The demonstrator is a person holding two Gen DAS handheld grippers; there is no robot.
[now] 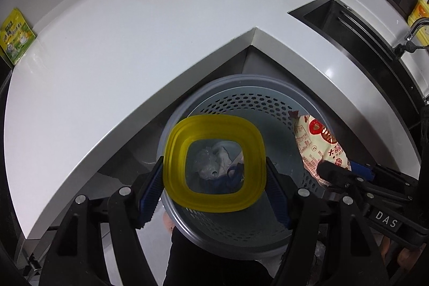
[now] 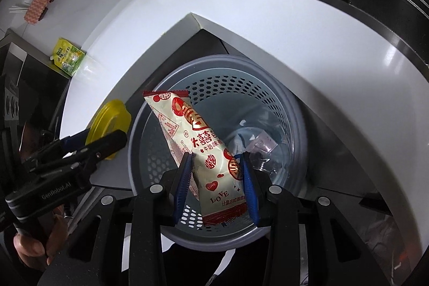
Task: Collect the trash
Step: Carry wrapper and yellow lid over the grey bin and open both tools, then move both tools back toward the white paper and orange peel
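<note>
Yellow lid [image 1: 214,164] pinched in left claw [image 1: 214,178], candy wrapper [image 2: 206,152] in right claw [image 2: 217,178], both over bin [image 2: 295,109].

Both claws hang right over the gray bin [image 1: 236,227], pointing down into it. Left claw [image 1: 214,165] is clamped on the yellow lid [image 1: 214,122], one blue pad each side. Right claw [image 2: 217,181] pinches the red-and-white wrapper [image 2: 203,152] above the bin's right half.
</note>
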